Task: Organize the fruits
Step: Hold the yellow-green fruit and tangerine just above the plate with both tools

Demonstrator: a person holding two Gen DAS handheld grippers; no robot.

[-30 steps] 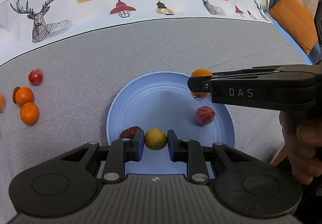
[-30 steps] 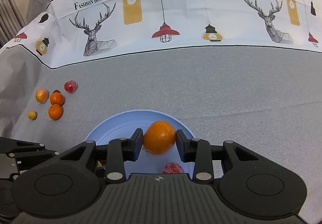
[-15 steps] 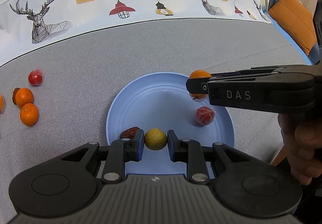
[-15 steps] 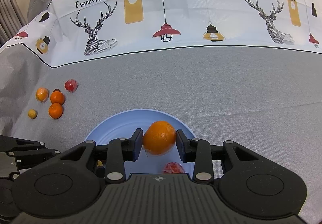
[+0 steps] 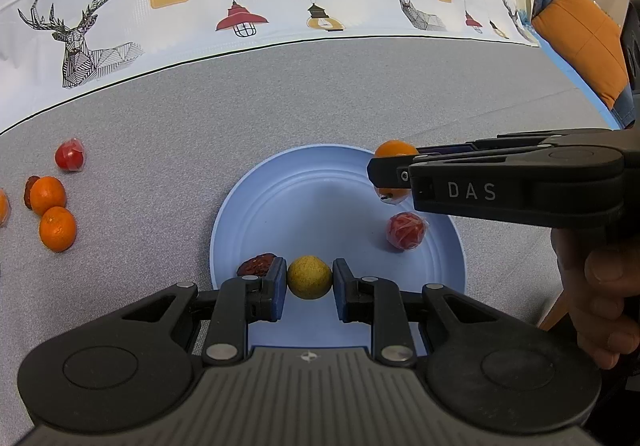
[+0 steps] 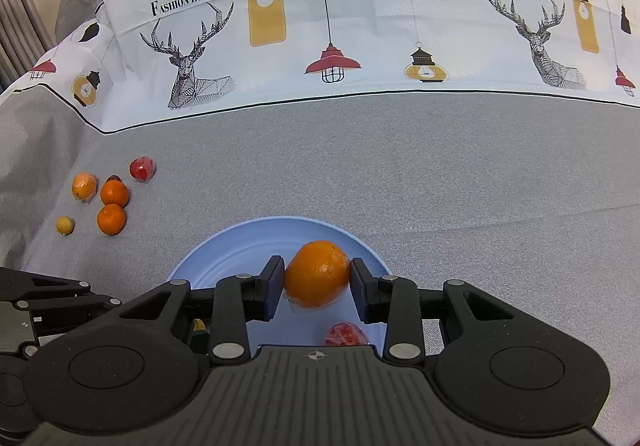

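A light blue plate lies on the grey tablecloth. My left gripper is shut on a small yellow fruit over the plate's near edge, beside a dark red date. My right gripper is shut on a wrapped orange just above the plate; it shows from the side in the left wrist view. A wrapped red fruit lies on the plate's right part.
Loose fruit lies on the cloth at left: two oranges, a wrapped red fruit, a date, a wrapped orange and a small yellow fruit. A printed white cloth band runs along the back. An orange cushion is far right.
My right gripper with the orange has drifted slightly lower over the plate. My left gripper and the yellow fruit have barely moved.
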